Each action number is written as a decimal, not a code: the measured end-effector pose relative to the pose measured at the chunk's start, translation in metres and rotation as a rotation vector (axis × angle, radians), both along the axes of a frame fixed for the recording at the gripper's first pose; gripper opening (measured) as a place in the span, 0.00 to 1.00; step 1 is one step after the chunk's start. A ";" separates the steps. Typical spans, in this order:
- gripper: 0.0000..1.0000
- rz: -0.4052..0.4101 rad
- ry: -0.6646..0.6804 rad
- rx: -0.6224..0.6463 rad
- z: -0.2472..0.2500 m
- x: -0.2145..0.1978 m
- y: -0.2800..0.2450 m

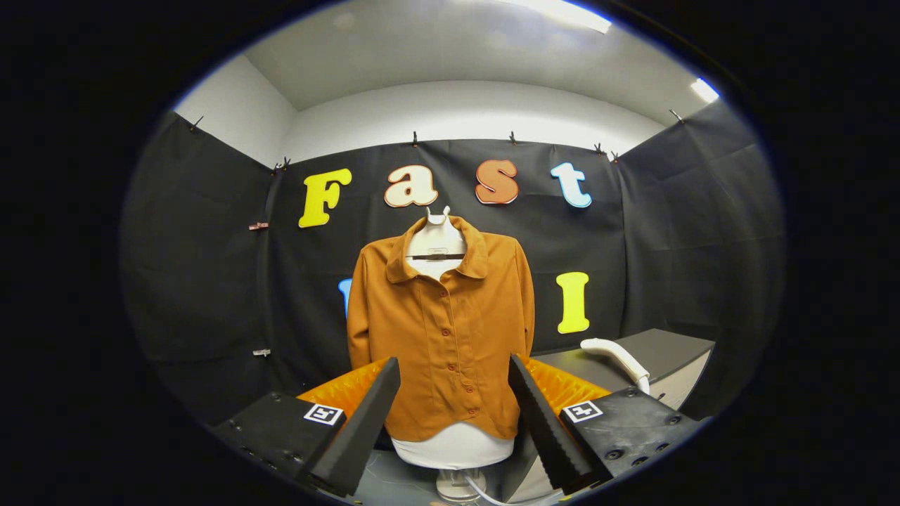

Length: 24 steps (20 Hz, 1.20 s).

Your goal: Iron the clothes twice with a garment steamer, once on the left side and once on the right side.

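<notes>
Rust-orange shirt [443, 337] on a mannequin beyond the wide-spread, empty claw [453, 372], steamer [619, 357] aside.

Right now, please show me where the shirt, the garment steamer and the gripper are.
shirt [450, 337]: gripper view, on its buttoned front.
garment steamer [619, 355]: gripper view, on its white handle.
gripper [453, 393]: gripper view, midway between its open fingertips, holding nothing.

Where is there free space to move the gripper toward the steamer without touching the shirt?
The gap between the orange shirt on its mannequin and the white steamer, above the dark table, looks free. Straight ahead is crowded: the shirt hangs just beyond the open gripper, between its fingers.
</notes>
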<state>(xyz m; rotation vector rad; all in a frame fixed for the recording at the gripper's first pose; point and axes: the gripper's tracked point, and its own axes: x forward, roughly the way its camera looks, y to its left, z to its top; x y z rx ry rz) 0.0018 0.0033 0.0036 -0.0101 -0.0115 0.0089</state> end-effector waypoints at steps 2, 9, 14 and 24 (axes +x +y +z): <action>0.98 -0.001 -0.002 -0.008 0.001 0.000 0.001; 0.97 0.000 -0.010 -0.010 0.002 0.002 0.004; 0.97 -0.016 -0.007 -0.016 0.001 0.002 0.006; 0.97 -0.113 0.035 -0.008 -0.015 0.000 0.007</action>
